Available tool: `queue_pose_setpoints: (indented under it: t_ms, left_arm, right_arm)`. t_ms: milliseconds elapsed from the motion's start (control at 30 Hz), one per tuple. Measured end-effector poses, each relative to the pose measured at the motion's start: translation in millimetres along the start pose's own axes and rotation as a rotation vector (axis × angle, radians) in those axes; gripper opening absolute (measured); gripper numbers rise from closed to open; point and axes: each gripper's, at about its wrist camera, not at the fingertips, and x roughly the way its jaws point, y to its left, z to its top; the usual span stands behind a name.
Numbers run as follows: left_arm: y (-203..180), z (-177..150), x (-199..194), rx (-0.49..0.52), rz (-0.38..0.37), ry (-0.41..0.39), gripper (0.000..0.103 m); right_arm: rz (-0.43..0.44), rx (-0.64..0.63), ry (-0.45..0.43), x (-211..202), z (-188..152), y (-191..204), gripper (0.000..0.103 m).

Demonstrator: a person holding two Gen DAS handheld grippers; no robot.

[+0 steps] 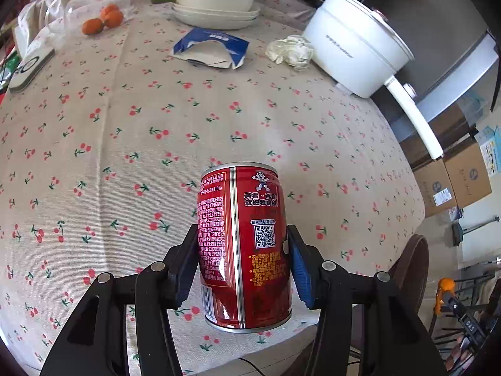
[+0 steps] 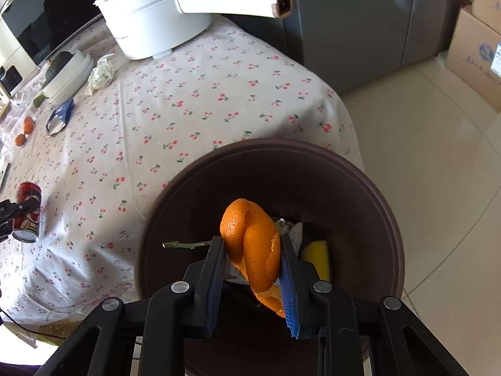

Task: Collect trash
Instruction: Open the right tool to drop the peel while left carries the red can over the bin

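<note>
A red drink can is clamped upright between the blue pads of my left gripper, lifted just over the table's near edge; the same can shows at the far left of the right wrist view. My right gripper is shut on a curl of orange peel, held above the open brown bin beside the table. The bin holds a yellow piece, a green stem and some white scraps. A torn blue packet and a crumpled tissue lie on the cherry-print tablecloth.
A white pot with a long handle stands at the table's far right. Stacked white plates, tangerines and a remote sit toward the back and left. Cardboard boxes stand on the floor past the bin's rim.
</note>
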Motion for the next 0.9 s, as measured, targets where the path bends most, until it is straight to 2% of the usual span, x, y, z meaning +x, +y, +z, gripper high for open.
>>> queue_pose_setpoints:
  t_ms: [100,400,567,833,867,900]
  left_arm:
    - [-20,-6,-9,0.051,-0.020,-0.021,0.055]
    - [-94,-34,-38,0.231,-0.156,-0.050,0.055]
    - [-134,-56,-42,0.329,-0.217,-0.023,0.055]
    - [-176,-81,-33,0.423,-0.282,0.008,0.055]
    - [-181,-84,-32,0.438,-0.292,0.008,0.055]
    - [-187,-86,-32,0.454,-0.301,0.008,0.056]
  right_arm:
    - [-0.012,0.018,0.008,2,-3,-15,0.030]
    - [-0.005,0.072,0.026,8,-8,-37,0.031]
    - [0.004,0.085,0.021,7,-11,-39,0.031]
    - [0.000,0.096,0.026,6,-14,-46,0.034]
    - [0.004,0.108,0.028,6,-14,-49,0.036]
    - [0.013,0.122,0.027,4,-15,-51,0.044]
